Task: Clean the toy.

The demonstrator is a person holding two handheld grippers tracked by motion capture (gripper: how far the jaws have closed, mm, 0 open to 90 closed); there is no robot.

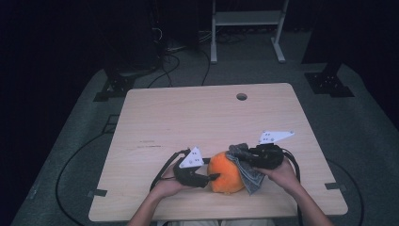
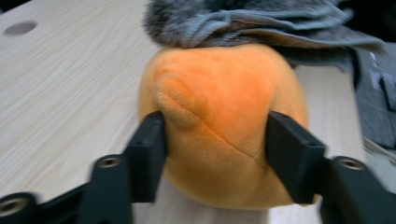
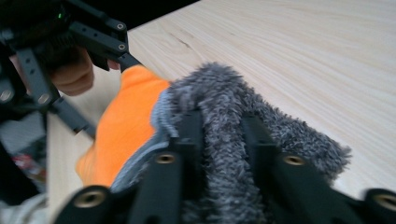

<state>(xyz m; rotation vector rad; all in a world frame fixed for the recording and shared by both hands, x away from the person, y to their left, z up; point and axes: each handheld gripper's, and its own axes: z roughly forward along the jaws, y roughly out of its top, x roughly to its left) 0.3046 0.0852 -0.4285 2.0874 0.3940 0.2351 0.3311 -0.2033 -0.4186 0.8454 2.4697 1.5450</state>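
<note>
Both forearms bare, no sleeves in the high view; left gripper (image 1: 214, 176) and right gripper (image 1: 235, 153) black, angular, each topped by a pale three-cornered plate with dark dots; black cables trail near; brass-ringed screw holes stud the jaw bases.
</note>
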